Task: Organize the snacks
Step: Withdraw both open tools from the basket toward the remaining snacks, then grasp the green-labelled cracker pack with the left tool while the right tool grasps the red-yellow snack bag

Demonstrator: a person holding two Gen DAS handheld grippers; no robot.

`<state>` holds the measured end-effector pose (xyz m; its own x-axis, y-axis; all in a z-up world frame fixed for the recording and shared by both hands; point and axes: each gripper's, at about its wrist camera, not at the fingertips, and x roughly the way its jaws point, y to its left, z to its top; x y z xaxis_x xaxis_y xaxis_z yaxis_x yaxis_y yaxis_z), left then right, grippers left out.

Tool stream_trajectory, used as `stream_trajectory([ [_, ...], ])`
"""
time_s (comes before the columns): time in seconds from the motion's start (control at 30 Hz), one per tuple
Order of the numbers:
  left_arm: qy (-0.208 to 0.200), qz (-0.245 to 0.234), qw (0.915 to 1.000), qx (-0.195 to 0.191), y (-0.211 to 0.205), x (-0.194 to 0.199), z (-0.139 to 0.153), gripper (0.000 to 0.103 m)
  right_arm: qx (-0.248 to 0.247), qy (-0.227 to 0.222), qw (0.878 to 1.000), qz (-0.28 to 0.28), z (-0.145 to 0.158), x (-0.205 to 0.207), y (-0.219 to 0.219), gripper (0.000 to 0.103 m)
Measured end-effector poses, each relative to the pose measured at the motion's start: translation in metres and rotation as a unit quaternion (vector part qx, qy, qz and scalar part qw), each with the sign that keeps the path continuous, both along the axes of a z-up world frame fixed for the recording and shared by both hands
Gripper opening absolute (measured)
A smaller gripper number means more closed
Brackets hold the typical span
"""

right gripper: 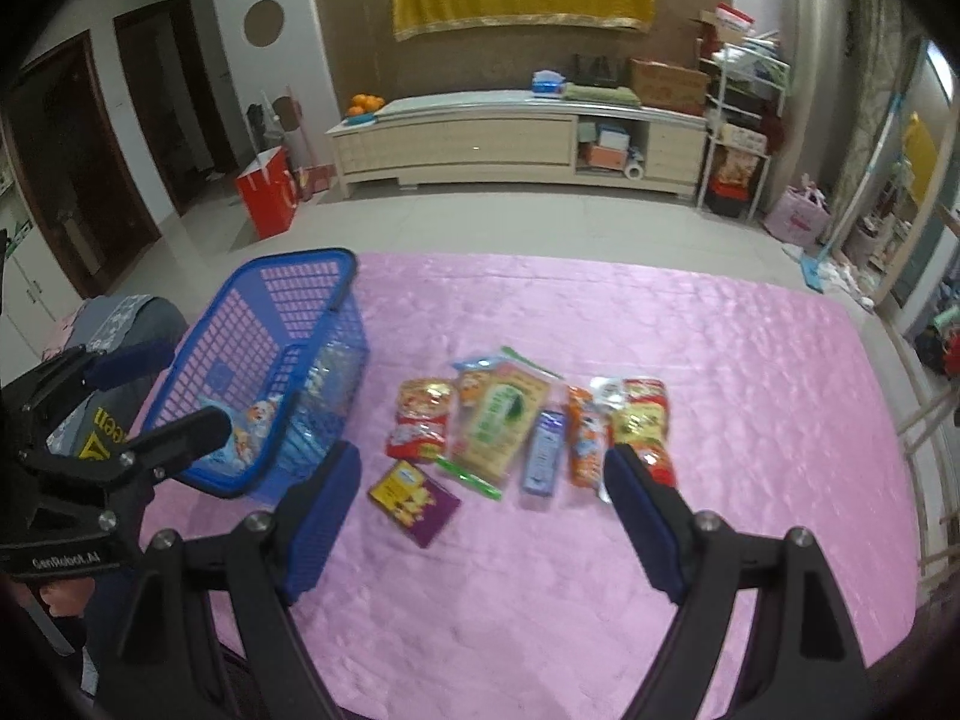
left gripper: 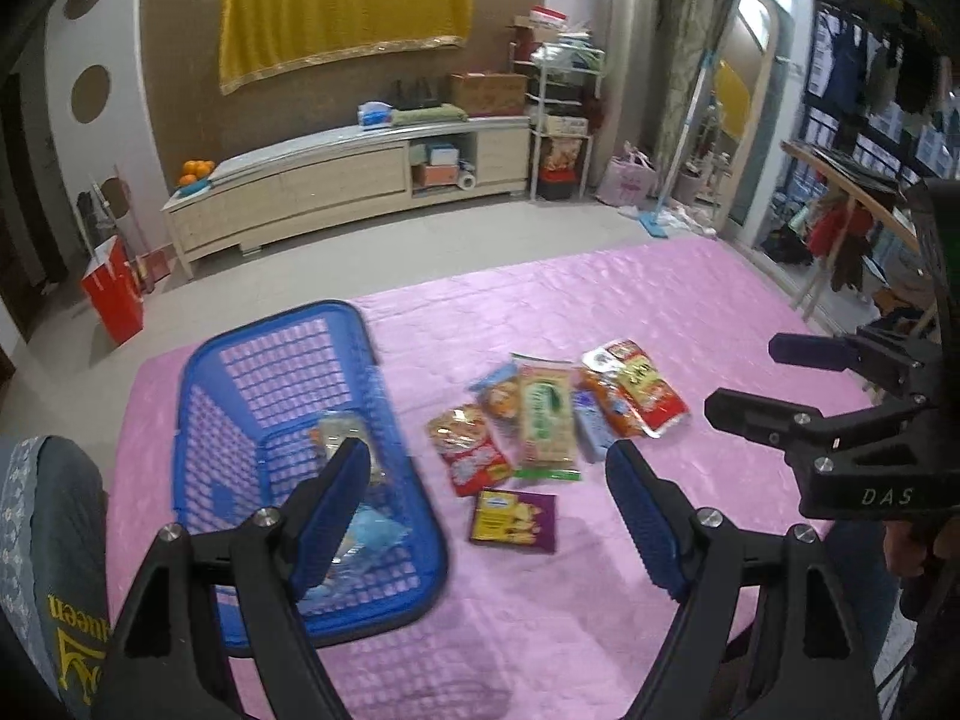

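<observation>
Snack packets (right gripper: 516, 432) bunched mid pink-covered desk (right gripper: 720, 360), few already in blue plastic mesh basket (right gripper: 288, 276) near left edge. Left gripper (left gripper: 486, 504), right gripper (right gripper: 480, 498): jaws wide open, empty, probably lining up next pick.

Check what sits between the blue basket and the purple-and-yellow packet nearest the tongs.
Nothing: only bare pink tablecloth separates the blue basket from the purple-and-yellow packet. The right wrist view shows the gap best; the left wrist view agrees.
</observation>
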<state>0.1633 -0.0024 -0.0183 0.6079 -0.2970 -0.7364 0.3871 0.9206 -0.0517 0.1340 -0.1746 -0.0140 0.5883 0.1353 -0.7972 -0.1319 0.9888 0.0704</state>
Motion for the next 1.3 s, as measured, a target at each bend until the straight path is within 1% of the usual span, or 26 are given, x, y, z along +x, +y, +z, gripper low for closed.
stream_trajectory([
  [0.17,0.012,-0.017,0.9998,0.008,-0.033,0.001,-0.011,0.079,-0.002,0.004,1.0,-0.019,-0.006,-0.008,-0.027,0.086],
  [0.3,0.026,-0.021,0.9993,0.015,-0.056,0.008,-0.023,0.079,0.004,0.008,0.999,-0.038,-0.014,-0.01,-0.054,0.086],
  [0.5,0.051,-0.017,0.9978,0.038,-0.088,0.025,-0.045,0.079,0.014,0.026,0.998,-0.06,-0.037,-0.003,-0.087,0.086],
  [0.63,0.062,-0.012,0.9962,0.059,-0.105,0.038,-0.059,0.079,0.021,0.051,0.996,-0.072,-0.058,0.012,-0.104,0.086],
  [0.77,0.083,-0.01,0.9933,0.08,-0.121,0.055,-0.08,0.079,0.023,0.069,0.995,-0.075,-0.075,0.024,-0.116,0.086],
  [0.9,0.104,0.009,0.9896,0.099,-0.127,0.074,-0.097,0.079,0.022,0.085,0.993,-0.077,-0.091,0.037,-0.12,0.086],
  [0.97,0.108,0.018,0.9871,0.118,-0.132,0.082,-0.106,0.079,0.014,0.087,0.993,-0.077,-0.098,0.045,-0.122,0.086],
  [1.07,0.111,0.015,0.9842,0.137,-0.142,0.096,-0.121,0.079,0.014,0.094,0.993,-0.073,-0.107,0.059,-0.123,0.086],
  [1.13,0.116,0.019,0.9824,0.145,-0.141,0.106,-0.131,0.079,0.014,0.096,0.993,-0.073,-0.113,0.067,-0.124,0.086],
  [1.2,0.122,0.037,0.9799,0.153,-0.14,0.116,-0.14,0.079,0.013,0.099,0.992,-0.071,-0.117,0.073,-0.124,0.086],
  [1.3,0.132,0.03,0.9798,0.147,-0.139,0.128,-0.15,0.079,0.009,0.103,0.993,-0.065,-0.126,0.08,-0.125,0.086],
])
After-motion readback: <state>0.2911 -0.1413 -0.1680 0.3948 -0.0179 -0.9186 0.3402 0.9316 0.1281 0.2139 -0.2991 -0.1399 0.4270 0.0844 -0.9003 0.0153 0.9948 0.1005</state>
